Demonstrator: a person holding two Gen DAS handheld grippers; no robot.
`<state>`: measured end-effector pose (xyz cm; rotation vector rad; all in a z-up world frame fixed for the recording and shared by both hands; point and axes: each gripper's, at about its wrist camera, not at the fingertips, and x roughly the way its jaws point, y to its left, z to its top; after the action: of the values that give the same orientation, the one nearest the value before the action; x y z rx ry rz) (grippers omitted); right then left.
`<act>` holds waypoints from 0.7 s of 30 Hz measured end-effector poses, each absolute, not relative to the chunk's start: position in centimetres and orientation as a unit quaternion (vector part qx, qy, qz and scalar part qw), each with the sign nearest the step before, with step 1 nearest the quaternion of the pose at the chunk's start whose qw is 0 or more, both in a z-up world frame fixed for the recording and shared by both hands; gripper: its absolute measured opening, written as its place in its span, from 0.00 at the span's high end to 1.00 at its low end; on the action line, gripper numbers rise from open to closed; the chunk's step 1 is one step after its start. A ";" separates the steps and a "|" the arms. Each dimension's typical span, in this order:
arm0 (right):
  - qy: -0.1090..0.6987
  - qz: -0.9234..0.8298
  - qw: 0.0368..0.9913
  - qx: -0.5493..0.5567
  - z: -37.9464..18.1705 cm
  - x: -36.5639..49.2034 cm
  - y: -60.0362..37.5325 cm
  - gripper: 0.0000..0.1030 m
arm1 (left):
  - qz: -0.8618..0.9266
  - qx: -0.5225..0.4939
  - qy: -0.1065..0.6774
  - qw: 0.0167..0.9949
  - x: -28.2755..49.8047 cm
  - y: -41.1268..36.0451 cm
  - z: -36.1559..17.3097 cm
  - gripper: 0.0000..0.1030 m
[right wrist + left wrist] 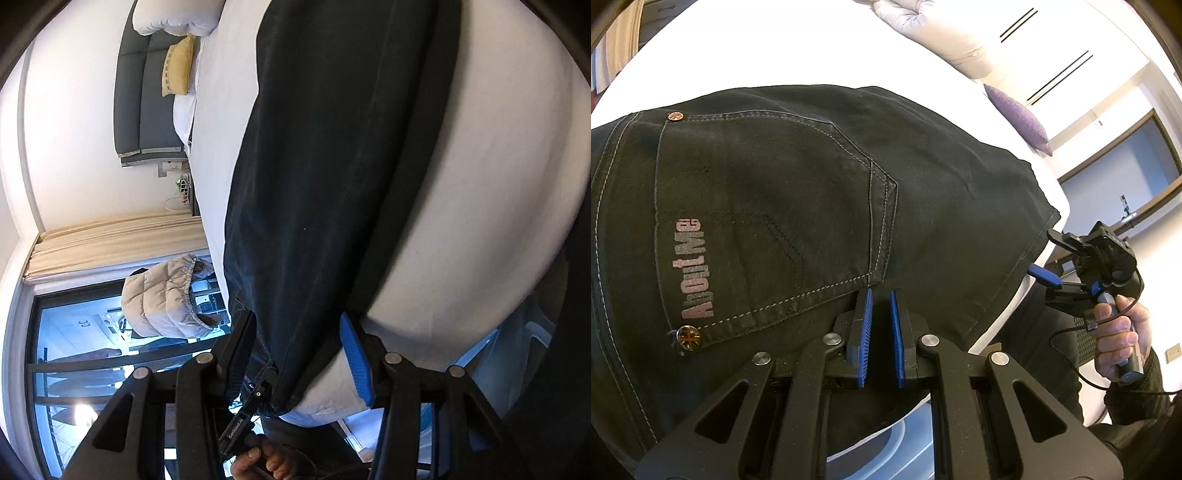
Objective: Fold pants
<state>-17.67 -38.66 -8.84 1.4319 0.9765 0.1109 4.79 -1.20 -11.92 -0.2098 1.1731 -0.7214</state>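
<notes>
On the white bed (820,48), your left gripper (881,332) is closed, empty, at six o'clock of the black pants (775,177); your right gripper (295,354) gapes around their hem.

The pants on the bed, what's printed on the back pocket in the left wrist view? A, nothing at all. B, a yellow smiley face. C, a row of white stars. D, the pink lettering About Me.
D: pink lettering reading "About Me" runs along the back pocket of the dark pants, between two round rivets.
</notes>
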 end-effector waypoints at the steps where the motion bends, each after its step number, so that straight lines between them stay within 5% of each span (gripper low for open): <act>1: 0.429 0.049 0.646 0.630 -8.9 -17.6 -38.5 0.50 | -0.332 -0.096 0.540 0.767 4.8 -1.2 -11.9 0.90; 3: 0.427 0.051 0.639 0.637 -9.4 -17.4 -38.3 0.53 | -0.331 -0.096 0.541 0.767 4.8 -1.2 -11.9 0.90; 5: 0.428 0.052 0.638 0.637 -9.6 -17.4 -38.3 0.68 | -0.331 -0.095 0.541 0.767 4.8 -1.2 -11.8 0.90; 6: 0.432 0.052 0.640 0.633 -9.7 -17.5 -38.3 0.88 | -0.331 -0.094 0.541 0.767 4.8 -1.2 -11.8 0.90; 7: 0.437 0.050 0.644 0.626 -9.8 -17.3 -38.1 0.95 | -0.330 -0.092 0.542 0.767 4.8 -1.3 -11.7 0.90; 21: 0.425 0.047 0.659 0.619 -10.5 -18.4 -38.0 0.94 | -0.324 -0.088 0.550 0.765 4.0 -1.4 -11.3 0.90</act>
<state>-18.44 -38.00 -10.51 1.4017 0.9618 0.1068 4.00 -1.44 -11.30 -0.1914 1.1953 -0.7042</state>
